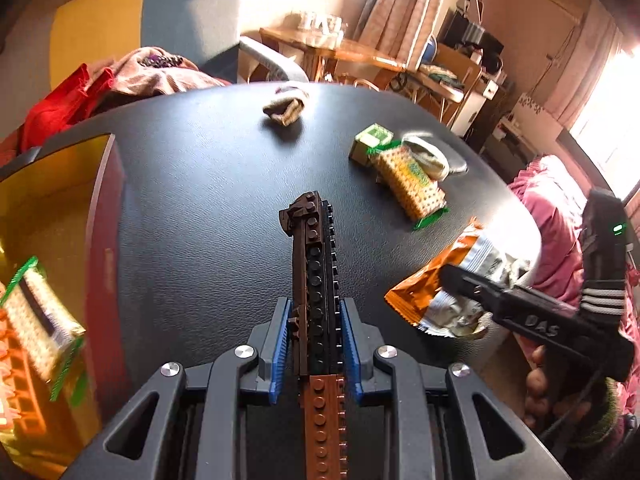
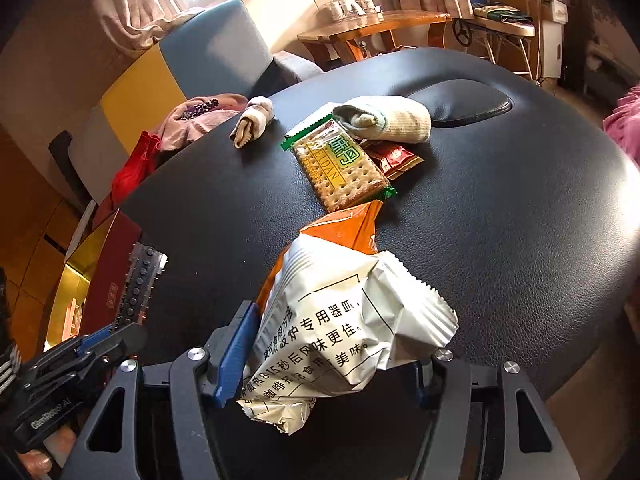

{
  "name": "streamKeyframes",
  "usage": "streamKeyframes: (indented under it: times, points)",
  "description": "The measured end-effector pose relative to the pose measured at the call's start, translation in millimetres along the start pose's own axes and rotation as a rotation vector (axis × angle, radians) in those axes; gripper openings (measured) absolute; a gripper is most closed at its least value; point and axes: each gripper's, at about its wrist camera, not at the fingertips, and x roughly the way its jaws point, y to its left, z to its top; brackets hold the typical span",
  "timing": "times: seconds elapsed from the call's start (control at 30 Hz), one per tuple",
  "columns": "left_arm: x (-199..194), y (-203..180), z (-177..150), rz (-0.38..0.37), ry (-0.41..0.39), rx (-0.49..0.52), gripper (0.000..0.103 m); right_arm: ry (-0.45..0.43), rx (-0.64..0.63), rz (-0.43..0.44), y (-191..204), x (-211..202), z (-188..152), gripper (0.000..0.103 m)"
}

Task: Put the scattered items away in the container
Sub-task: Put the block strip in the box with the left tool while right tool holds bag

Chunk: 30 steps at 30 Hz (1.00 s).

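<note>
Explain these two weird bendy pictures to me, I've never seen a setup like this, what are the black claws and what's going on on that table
There is no robot here. A person holds a two-finger gripper in each hand, and a wide-angle camera on each gripper looks along its fingers, which bends the view.

The left camera shows the left gripper shut on a long brown and black toy-brick model. The gold-lined container sits to its left, with packets already inside.

The right camera shows the right gripper clamped on a crumpled white and orange snack bag.

Still lying on the black table: a cracker packet, a red sachet, a green box and two rolled socks, one resting against the crackers.
</note>
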Motion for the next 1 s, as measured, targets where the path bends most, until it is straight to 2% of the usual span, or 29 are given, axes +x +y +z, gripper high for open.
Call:
streamKeyframes:
  times: [0.33, 0.47, 0.67, 0.87, 1.0]
  points:
    - [-63, 42, 1, 0.017, -0.130, -0.105, 0.024, 0.001, -0.018, -0.022, 4, 3, -2, 0.064]
    - [-81, 76, 0, 0.076, -0.164, -0.172, 0.024, 0.003, -0.018, -0.026, 5, 3, -3, 0.064]
    - [-86, 146, -2, 0.219, -0.139, -0.285, 0.024, 0.009, -0.023, -0.035, 7, 4, -2, 0.064]
    - [-77, 194, -9, 0.244, -0.090, -0.388, 0.024, 0.013, -0.021, -0.038, 7, 5, -2, 0.064]
    - [-68, 202, -12, 0.269, -0.070, -0.386, 0.024, 0.015, -0.023, -0.041, 8, 5, -1, 0.065]
